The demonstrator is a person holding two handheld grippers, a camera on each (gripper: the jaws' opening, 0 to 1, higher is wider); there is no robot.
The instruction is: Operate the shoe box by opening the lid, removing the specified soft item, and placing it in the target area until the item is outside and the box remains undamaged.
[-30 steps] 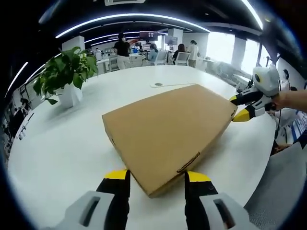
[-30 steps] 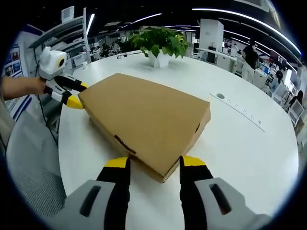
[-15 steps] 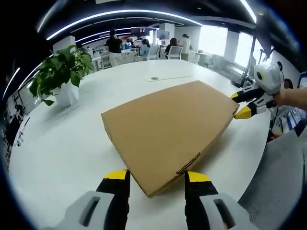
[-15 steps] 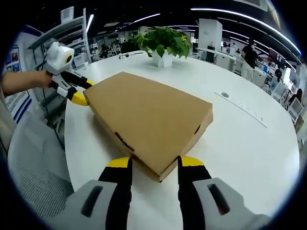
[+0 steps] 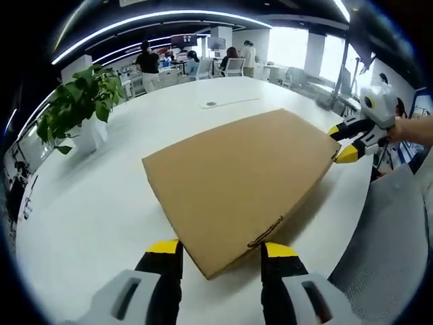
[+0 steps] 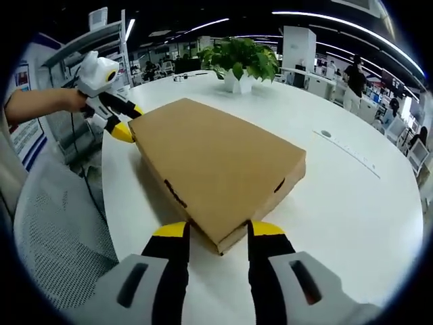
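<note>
Shoe box [image 5: 240, 179] closed, long axis spanning both grippers; fingers wide, straddling opposite corners.

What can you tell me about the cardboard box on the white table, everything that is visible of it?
The cardboard box is flat, wide and plain brown, and looks like corrugated card. Its lid is shut, with a tab slot showing on the front edge. It lies flat on the round white table. The left gripper straddles one corner with its yellow-tipped jaws open, and the right gripper straddles the opposite corner the same way. Whether the jaws touch the card is unclear.
</note>
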